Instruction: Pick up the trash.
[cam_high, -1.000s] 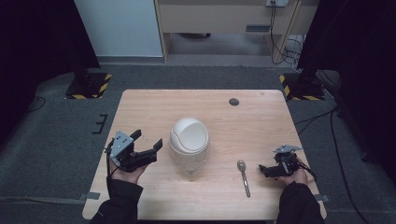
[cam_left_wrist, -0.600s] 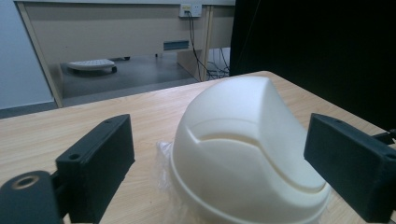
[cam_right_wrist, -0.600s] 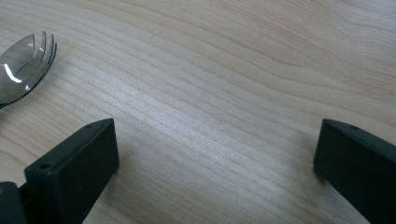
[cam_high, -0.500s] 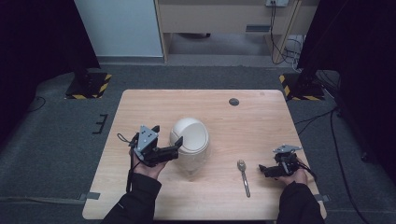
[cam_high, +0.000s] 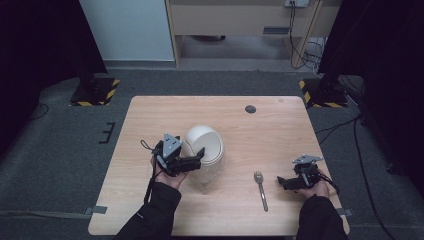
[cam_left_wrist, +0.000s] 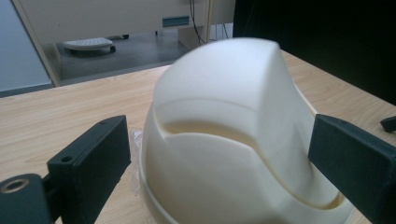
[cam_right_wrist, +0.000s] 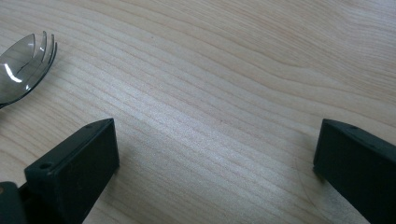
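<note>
Nearby, smooth domed cream bin (cam_left_wrist: 233, 135)

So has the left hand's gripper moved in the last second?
Yes. The left gripper has travelled right across the table, toward the cream domed bin, and its open jaws now flank it.

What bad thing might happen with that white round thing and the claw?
The left gripper is open around the smooth, domed white container, so closing on it might let it slip out or tip. If pushed sideways, it may knock into the spork lying nearby on the table.
</note>
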